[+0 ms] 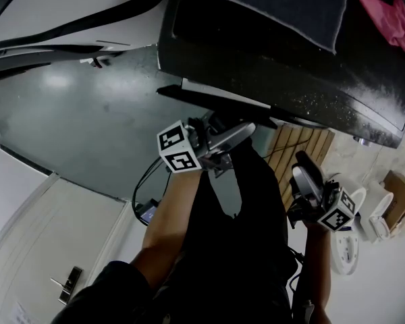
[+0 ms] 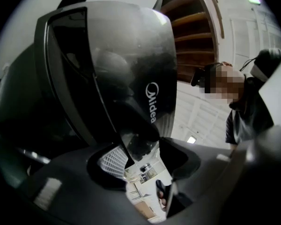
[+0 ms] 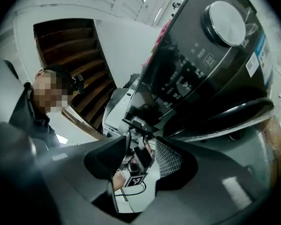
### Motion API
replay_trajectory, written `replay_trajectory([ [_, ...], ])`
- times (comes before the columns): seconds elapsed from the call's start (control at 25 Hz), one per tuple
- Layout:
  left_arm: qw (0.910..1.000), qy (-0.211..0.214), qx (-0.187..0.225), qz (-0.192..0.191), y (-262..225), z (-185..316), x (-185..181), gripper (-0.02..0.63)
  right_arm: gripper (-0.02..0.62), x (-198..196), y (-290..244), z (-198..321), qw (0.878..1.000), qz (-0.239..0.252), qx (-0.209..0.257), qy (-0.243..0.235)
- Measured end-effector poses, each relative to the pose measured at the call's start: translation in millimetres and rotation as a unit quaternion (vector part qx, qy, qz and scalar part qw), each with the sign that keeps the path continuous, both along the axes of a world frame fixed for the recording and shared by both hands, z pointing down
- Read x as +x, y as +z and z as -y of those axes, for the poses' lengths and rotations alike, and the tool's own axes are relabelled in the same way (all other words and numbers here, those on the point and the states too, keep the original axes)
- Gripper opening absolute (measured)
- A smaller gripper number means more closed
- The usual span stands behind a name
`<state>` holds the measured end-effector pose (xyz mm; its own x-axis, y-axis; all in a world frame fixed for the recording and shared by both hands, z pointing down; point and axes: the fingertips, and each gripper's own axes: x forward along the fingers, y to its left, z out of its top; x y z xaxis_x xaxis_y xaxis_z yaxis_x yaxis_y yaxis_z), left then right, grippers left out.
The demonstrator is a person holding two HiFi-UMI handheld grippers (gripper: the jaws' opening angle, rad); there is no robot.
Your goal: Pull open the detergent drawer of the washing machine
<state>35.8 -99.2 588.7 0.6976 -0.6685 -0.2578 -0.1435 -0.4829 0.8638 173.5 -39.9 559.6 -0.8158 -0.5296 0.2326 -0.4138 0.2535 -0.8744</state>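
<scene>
The black washing machine [image 1: 290, 66] fills the head view's upper right. Its glossy detergent drawer front [image 2: 131, 78], marked with a white logo, tapers down between my left gripper's jaws. My left gripper [image 1: 246, 128] [image 2: 143, 146] reaches up under the machine's front edge and is shut on the drawer front's lower edge. My right gripper [image 1: 302, 162] [image 3: 143, 149] hangs lower and to the right, open, with nothing between its fingers. The right gripper view shows the control panel with its round knob [image 3: 225, 25], and the left gripper's marker cube [image 3: 136, 179] below the drawer.
A grey towel [image 1: 277, 5] and a pink cloth [image 1: 391, 15] lie on the machine's top. Wooden stairs [image 1: 304, 147] stand behind my right gripper. A cardboard box [image 1: 399, 193] sits at the right edge, a white door [image 1: 54, 248] at the lower left. The round machine door [image 3: 234, 114] is below the panel.
</scene>
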Motion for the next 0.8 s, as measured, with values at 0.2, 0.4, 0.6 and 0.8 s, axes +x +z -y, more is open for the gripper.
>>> replay_trajectory([
  [0.2,0.9993,0.018,-0.033,-0.005,0.0,-72.6,0.0,0.272,0.19,-10.2,5.5,-11.0,0.999,0.004,-0.017,-0.027],
  [0.4,0.9949,0.003,-0.095,-0.032,-2.9,-125.5,-13.8,0.284,0.19,-17.3,-8.7,-21.6,0.999,0.014,-0.022,-0.029],
  [0.6,0.9932,0.032,-0.11,0.021,3.0,-148.7,-23.7,0.255,0.19,-35.2,-38.0,-16.4,0.999,0.027,0.005,-0.021],
  [0.8,0.9908,0.067,-0.1,0.061,-19.5,-156.7,-39.2,0.276,0.19,-42.6,-79.5,-3.9,0.998,0.032,0.049,-0.003],
])
